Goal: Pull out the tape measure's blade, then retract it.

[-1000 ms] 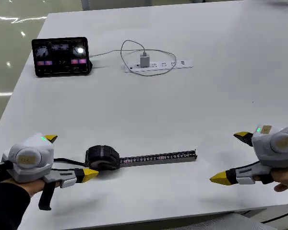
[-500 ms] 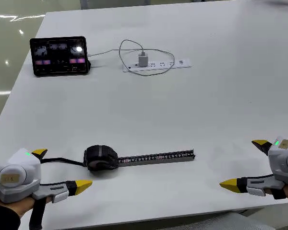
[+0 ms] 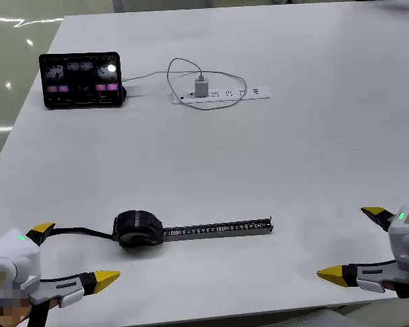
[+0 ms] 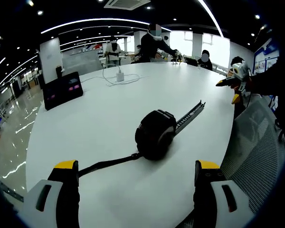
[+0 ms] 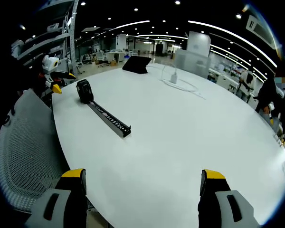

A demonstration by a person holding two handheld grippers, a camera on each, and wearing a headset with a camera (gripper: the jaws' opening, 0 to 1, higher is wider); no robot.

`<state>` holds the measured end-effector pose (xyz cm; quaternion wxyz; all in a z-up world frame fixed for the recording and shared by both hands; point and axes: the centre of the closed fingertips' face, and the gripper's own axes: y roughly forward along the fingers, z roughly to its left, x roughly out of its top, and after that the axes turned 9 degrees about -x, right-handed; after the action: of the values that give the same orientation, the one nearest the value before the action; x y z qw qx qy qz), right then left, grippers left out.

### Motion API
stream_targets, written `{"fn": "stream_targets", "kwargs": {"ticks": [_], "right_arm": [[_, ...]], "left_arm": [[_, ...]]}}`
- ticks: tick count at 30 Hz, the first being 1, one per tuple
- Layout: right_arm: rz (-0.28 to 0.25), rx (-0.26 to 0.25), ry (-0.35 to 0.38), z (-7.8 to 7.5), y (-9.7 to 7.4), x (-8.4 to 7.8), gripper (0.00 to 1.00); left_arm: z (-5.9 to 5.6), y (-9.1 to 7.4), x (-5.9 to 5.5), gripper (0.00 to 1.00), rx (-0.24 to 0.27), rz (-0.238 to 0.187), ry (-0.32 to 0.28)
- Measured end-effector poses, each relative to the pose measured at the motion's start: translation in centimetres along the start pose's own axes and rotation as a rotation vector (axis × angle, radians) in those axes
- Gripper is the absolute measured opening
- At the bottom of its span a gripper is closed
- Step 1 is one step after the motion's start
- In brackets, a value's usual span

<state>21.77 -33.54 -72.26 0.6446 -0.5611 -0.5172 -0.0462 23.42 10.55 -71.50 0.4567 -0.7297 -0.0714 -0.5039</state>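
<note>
The setting is a large open-plan office or lab hall. A long white table [image 3: 293, 170] stands on a glossy floor [image 3: 13, 61] and carries a tablet [image 3: 81, 80] and a power strip [image 3: 221, 95]. Curved light strips [image 4: 95, 21] and a ceiling vent [image 4: 128, 4] run overhead. Metal shelving [image 5: 57, 33] lines one side, a mesh chair [image 5: 23, 156] sits at the table's edge, and people [image 4: 154, 45] stand near bright windows [image 4: 199, 45]

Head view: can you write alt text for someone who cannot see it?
A black tape measure lies on a white table, its blade pulled out to the right and its strap trailing left. The left gripper and right gripper are at the near edge, jaws open, touching nothing. A tablet and power strip sit at the far side.
</note>
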Motion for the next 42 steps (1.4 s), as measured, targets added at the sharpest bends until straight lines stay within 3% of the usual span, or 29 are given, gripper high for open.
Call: {"fn": "stream_targets", "kwargs": {"ticks": [7, 13, 22, 29, 34, 39, 42], "right_arm": [[0.002, 0.006, 0.018, 0.1, -0.2, -1.2, 0.99], [0.006, 0.0, 0.037, 0.2, -0.3, -2.0, 0.99], [0.006, 0.012, 0.043, 0.0, -0.4, -2.4, 0.99], [0.028, 0.037, 0.021, 0.4, -0.1, -2.4, 0.99], [0.027, 0.042, -0.001, 0.3, -0.1, -1.7, 0.99], [0.032, 0.049, -0.018, 0.4, -0.1, -1.0, 0.99], [0.033, 0.055, -0.027, 0.6, 0.2, -0.8, 0.99]], "left_arm": [[-0.7, 0.4, -0.4, 0.99, -0.018, 0.008, 0.019], [-0.8, 0.7, 0.6, 0.99, -0.013, -0.007, 0.028], [-0.6, 1.2, 1.0, 0.99, -0.011, 0.015, 0.048], [-1.0, 1.6, 1.7, 0.99, -0.007, 0.024, 0.036], [-1.4, 2.1, 2.0, 0.99, -0.004, 0.064, 0.06], [-1.2, 2.7, 2.6, 0.99, -0.001, 0.069, 0.067], [-1.6, 3.1, 3.0, 0.99, -0.004, 0.068, 0.071]]}}
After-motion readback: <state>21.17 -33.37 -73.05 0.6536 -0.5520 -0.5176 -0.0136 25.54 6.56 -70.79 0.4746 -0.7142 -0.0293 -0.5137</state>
